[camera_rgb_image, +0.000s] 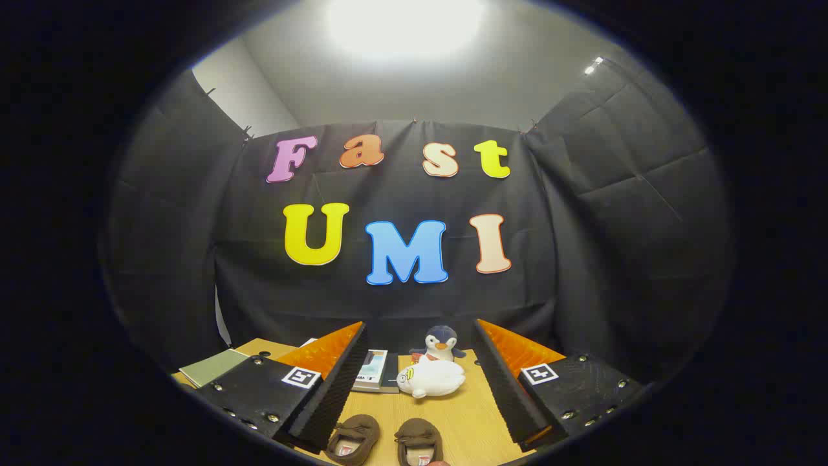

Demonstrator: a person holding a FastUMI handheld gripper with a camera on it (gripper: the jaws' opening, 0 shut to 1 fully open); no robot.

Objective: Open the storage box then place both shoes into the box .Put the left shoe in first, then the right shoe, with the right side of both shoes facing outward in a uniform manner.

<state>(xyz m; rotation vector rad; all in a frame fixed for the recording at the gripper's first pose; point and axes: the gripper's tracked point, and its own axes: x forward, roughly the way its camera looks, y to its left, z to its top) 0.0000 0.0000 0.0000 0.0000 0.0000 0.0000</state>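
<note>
We hold the gripper (420, 388) level above the wooden table (472, 408), its fingers spread wide and gripping nothing, with two brown shoes (352, 439) side by side on the table between and below them. The storage box is nowhere before us, so we judge the first job is finding it and opening it before touching either shoe. Beyond the fingers we count one white plush toy (432, 378), one penguin toy (440, 343) and a few books (374, 370).

Place: a recording booth, staged for household tasks
Walls: black cloth (401, 304) hung beyond the fingers and on both sides, a plain white wall (242, 97) above it
Light: bright ceiling lamp (404, 22) overhead
Surface: wooden table (466, 414) between the spread fingers
Props: plush toys (432, 378) ahead, books (375, 372) beside them, small brown shoes (385, 440) nearest
</note>
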